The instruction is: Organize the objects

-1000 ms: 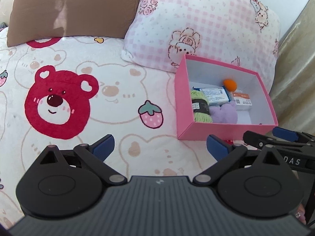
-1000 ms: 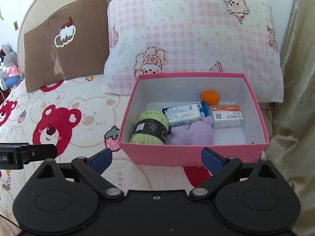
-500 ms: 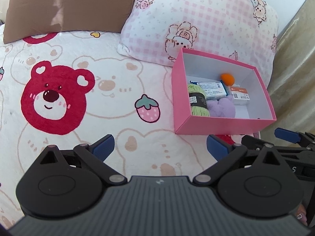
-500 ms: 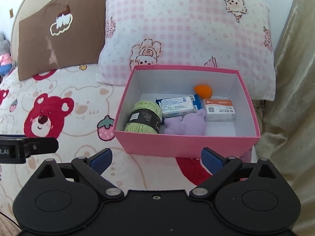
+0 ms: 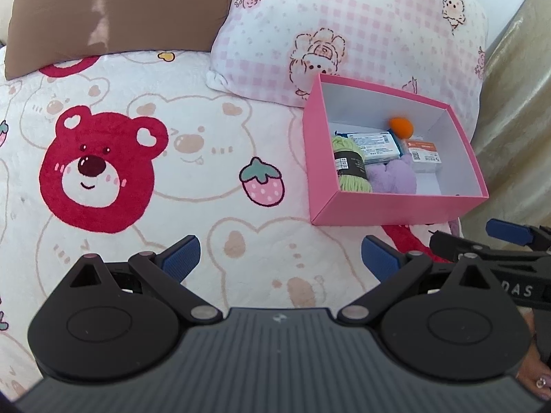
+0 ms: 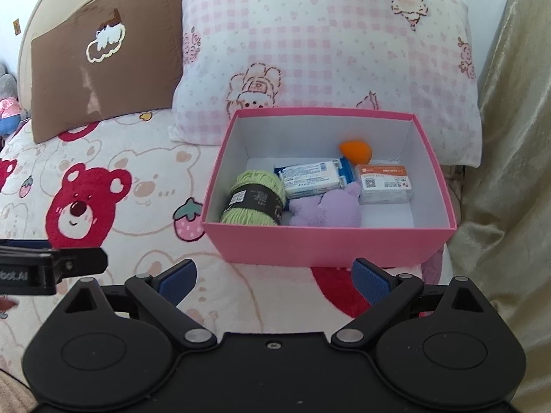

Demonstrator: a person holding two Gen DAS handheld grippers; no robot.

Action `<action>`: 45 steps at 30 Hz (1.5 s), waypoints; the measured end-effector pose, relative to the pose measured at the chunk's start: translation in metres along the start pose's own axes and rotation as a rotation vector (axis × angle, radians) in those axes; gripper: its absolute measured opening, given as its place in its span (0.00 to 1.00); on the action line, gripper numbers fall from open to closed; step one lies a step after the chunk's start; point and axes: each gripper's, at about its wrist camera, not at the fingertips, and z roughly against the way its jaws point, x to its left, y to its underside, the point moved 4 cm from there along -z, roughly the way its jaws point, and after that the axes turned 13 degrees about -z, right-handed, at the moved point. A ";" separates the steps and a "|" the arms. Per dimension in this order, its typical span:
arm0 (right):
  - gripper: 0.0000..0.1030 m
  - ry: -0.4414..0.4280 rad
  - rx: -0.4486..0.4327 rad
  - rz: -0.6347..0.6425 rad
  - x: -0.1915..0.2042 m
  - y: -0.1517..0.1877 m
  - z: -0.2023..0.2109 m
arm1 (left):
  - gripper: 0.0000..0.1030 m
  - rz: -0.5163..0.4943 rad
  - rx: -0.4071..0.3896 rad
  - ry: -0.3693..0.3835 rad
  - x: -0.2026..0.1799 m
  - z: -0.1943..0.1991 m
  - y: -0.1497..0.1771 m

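We have pulled both grippers a little back from the pink box (image 6: 327, 244) compared with a second ago. Our left gripper (image 5: 279, 258) and right gripper (image 6: 273, 280) are wide open and hold nothing. Inside the box lie the green yarn (image 6: 253, 198), purple plush (image 6: 327, 208), two packets and an orange ball (image 6: 355, 151). We judge the organizing nearly finished.

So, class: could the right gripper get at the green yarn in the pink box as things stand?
Probably yes. The right gripper is open and empty, the pink box has no lid, and the green yarn lies uncovered near the front wall.
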 end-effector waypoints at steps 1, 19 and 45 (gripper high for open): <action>0.96 -0.004 0.006 -0.003 0.000 0.001 0.001 | 0.99 0.000 0.000 0.000 0.001 0.000 0.000; 0.96 0.050 0.053 0.020 0.009 0.006 0.001 | 1.00 -0.041 0.063 -0.098 0.010 0.005 0.007; 0.96 0.036 0.046 0.008 0.013 0.008 0.006 | 1.00 -0.075 0.157 -0.129 0.010 0.000 0.010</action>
